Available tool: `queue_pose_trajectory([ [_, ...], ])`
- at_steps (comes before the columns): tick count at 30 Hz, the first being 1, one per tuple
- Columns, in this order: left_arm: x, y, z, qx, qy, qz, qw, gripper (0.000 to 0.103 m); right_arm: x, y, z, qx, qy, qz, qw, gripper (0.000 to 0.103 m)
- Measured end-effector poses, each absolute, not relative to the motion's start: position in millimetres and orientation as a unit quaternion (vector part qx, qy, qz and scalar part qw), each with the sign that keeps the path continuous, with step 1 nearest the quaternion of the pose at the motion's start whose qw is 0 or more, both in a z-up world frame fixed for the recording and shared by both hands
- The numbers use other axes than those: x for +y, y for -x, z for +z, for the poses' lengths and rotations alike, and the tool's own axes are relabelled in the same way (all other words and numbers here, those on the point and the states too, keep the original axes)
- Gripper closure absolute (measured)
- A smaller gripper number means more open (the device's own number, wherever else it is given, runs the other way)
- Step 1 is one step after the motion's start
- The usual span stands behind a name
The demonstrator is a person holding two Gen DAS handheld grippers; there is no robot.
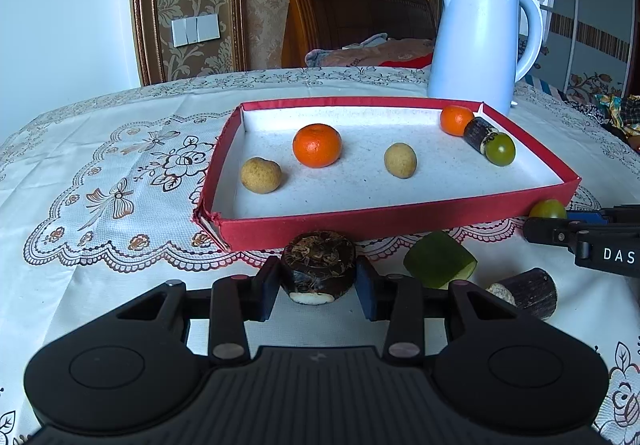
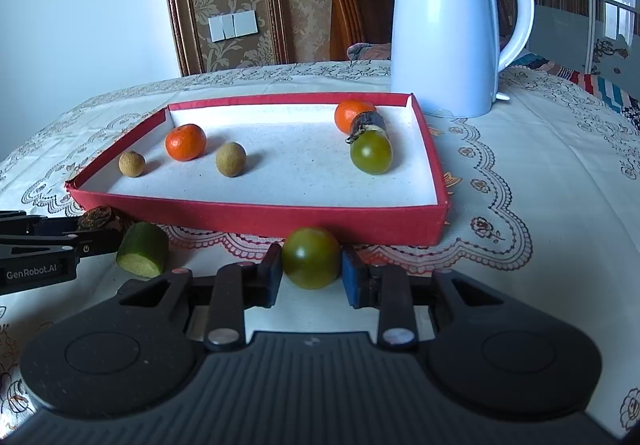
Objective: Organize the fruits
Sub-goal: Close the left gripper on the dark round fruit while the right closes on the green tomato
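Note:
My left gripper (image 1: 318, 287) is shut on a dark sugarcane piece (image 1: 318, 265) just before the red tray (image 1: 400, 217). My right gripper (image 2: 312, 273) is shut on a green tomato (image 2: 312, 257) at the tray's front wall (image 2: 280, 219). The tray holds two oranges (image 1: 317, 145) (image 1: 456, 119), two longans (image 1: 261, 175) (image 1: 400, 160), a sugarcane piece (image 1: 478, 133) and a green tomato (image 1: 500, 149). On the cloth lie a green cucumber chunk (image 1: 440, 259) and another sugarcane piece (image 1: 528, 291).
A white kettle (image 1: 480, 41) stands behind the tray's far right corner. A lace tablecloth (image 1: 120, 185) covers the table. A wooden headboard (image 1: 352, 13) and wall lie beyond the table's far edge.

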State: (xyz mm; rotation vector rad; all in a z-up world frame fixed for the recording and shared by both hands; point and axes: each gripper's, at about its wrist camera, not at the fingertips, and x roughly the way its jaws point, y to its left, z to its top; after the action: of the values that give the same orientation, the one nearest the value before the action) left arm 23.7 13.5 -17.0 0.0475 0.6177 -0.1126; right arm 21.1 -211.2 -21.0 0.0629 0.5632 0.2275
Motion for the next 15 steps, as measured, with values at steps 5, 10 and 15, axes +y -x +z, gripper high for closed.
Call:
queue_pose_trajectory([
  [5,17.4,-17.7,-12.3,0.289,-0.018,-0.059,0.955,0.064,-214.7,-17.0,-19.3,0.266,-0.039,0.111,0.957,0.074],
  [10,23.0,-12.4,-5.4,0.266,0.000,-0.064,0.962,0.064,-219.9,-10.7,-16.4,0.250,-0.050,0.108,0.961,0.074],
  [15,27.1,-9.1,4.0,0.241,0.016,-0.063,0.968,0.064,-221.7,-7.0,-14.1,0.240,-0.050,0.106,0.964,0.074],
])
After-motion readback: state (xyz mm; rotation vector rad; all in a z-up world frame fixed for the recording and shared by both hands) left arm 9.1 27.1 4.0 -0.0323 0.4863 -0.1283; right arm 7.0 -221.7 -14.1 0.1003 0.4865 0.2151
